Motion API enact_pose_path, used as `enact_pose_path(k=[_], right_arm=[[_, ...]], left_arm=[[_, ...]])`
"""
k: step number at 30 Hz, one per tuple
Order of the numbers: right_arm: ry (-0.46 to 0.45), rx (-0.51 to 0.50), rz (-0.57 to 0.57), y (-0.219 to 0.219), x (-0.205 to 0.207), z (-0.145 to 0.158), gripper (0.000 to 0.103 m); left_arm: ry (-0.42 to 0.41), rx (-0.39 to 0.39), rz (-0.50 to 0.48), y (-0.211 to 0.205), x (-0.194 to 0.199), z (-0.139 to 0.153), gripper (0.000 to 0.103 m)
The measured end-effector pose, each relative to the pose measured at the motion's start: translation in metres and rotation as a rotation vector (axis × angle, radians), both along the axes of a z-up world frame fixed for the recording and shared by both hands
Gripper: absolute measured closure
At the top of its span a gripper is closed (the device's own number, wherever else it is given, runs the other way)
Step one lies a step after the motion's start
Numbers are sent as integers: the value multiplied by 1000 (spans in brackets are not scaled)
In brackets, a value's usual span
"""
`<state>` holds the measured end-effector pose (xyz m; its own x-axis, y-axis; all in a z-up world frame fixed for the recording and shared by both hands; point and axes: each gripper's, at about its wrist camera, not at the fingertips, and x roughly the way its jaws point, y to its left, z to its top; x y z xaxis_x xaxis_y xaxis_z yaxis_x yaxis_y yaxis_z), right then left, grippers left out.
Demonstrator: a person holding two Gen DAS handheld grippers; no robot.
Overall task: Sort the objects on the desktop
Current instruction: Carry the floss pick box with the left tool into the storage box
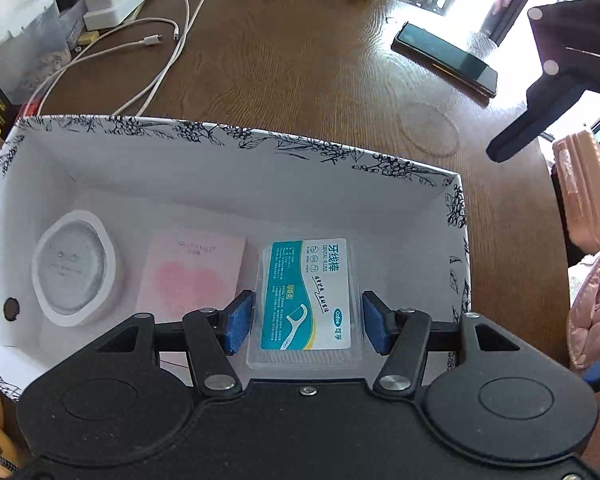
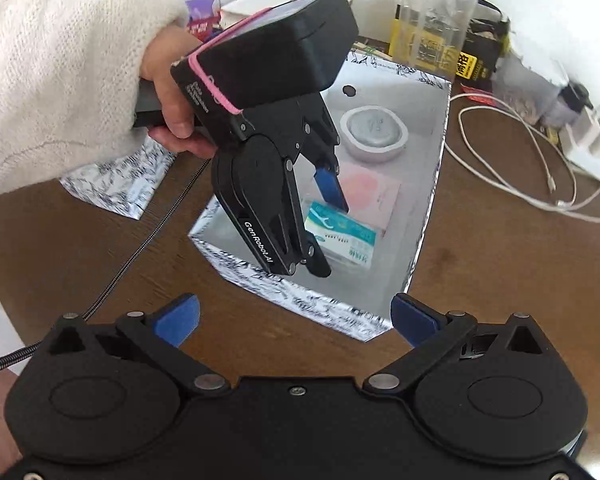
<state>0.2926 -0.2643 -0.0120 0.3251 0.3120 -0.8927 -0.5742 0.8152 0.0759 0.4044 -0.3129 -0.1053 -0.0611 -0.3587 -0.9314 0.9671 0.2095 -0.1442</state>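
blue pads of the left gripper point(image 1: 307, 326) flank the dental floss box point(image 1: 310, 296) with slim gaps, jaws parted, not clamping it. floss box lies flat inside the patterned box point(image 1: 236, 136), beside a pink card point(image 1: 192, 272) and white round dish point(image 1: 74, 268). right gripper point(image 2: 296, 320) gapes wide outside the patterned box.

Teal-labelled dental floss box point(image 1: 309, 300) lying flat in floral-rimmed white box point(image 1: 236, 136), beside pink card point(image 1: 192, 276)

The left wrist view is taken from just behind the left claw point(image 1: 307, 322), looking steeply down, close into the patterned box point(image 1: 236, 136). The right wrist view is taken from behind the right claw point(image 2: 296, 320), farther back over the counter point(image 2: 500, 264). The box interior is shared by both views.
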Motion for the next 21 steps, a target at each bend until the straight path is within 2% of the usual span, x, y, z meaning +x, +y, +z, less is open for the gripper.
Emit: enact_pose_path(k=[2, 6, 16, 19, 21], right_arm=[[11, -22, 24, 5, 5, -1, 0], [80, -1, 35, 9, 17, -4, 0], [95, -10, 57, 14, 21, -11, 0], [95, -15, 49, 15, 20, -11, 0], [89, -21, 44, 15, 18, -10, 0]], left_arm=[[21, 0, 10, 2, 4, -4, 47], [60, 3, 17, 5, 9, -13, 47], [125, 3, 40, 10, 16, -24, 46], [129, -19, 94, 12, 22, -17, 35], [128, -41, 139, 16, 27, -10, 9]])
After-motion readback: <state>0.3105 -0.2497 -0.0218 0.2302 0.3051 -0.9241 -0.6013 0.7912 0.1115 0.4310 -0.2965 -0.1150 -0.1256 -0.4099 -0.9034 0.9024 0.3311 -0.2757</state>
